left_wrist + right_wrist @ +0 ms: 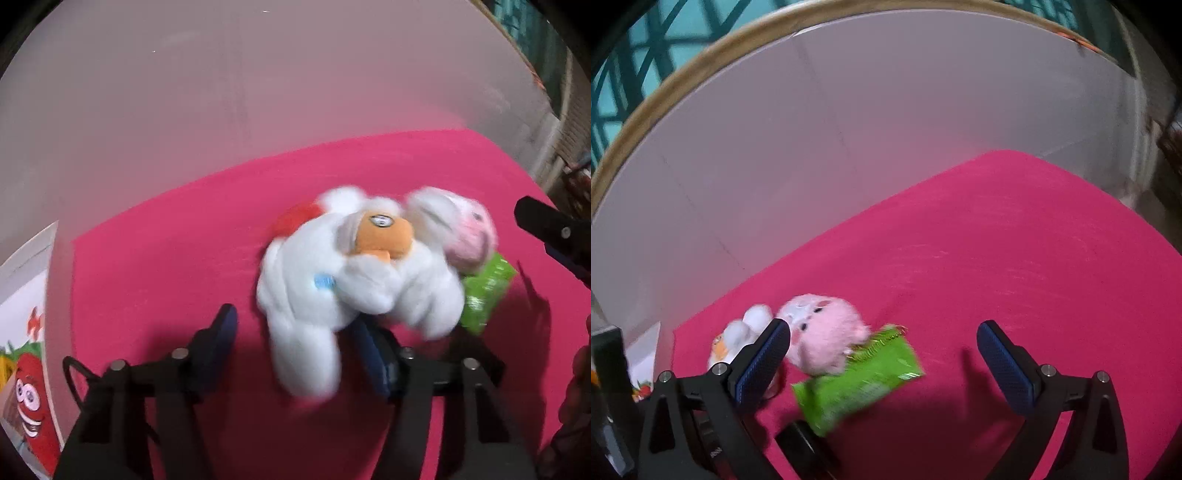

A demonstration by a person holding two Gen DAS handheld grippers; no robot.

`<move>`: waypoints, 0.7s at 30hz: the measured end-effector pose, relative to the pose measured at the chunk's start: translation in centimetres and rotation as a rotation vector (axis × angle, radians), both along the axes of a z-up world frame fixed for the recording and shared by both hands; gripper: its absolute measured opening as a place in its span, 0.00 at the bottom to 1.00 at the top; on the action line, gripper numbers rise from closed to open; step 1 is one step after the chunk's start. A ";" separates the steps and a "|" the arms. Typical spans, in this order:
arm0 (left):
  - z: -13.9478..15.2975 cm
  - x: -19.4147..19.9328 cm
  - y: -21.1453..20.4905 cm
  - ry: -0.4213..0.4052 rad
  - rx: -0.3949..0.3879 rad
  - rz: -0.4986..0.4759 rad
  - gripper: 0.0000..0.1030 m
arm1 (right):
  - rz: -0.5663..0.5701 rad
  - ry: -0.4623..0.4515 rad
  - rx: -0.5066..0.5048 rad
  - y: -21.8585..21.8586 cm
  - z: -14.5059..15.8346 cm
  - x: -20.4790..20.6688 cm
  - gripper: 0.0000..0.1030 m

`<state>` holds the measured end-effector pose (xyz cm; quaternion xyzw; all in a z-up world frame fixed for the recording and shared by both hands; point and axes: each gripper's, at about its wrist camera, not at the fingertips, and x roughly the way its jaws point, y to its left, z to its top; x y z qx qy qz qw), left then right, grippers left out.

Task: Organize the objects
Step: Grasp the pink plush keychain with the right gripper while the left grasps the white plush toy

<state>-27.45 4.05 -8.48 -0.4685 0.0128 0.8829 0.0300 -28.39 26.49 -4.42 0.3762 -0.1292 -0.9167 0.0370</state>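
The left claw (295, 354) points down at a pink surface (184, 240). Its two blue fingers (221, 332) stand apart, and a leg of a white stuffed toy (306, 362) hangs between them. The picture is blurry, so it is hard to tell if the fingers press on the leg.

The white stuffed toy (317, 280) has an orange face and a bit of red at its back. It lies on the pink surface. A pink stuffed toy (469, 236) lies touching it on the right. A green packet (487, 291) lies just beside both, partly under them.

The right claw (886, 354) is released, with its fingers (1004, 365) wide apart and nothing held. In its view the green packet (857, 384) lies between the fingers, closer to the left one. The pink toy sits on one end of the packet. The white toy peeks out behind the left finger.

A pale wall (849, 129) stands behind the pink surface. A picture card with a smiling red face (29, 398) is at the left edge.
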 end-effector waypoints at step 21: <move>0.4 -1.4 -0.6 0.021 0.077 0.021 0.14 | 0.137 -0.046 0.098 -5.7 -1.5 -1.1 0.56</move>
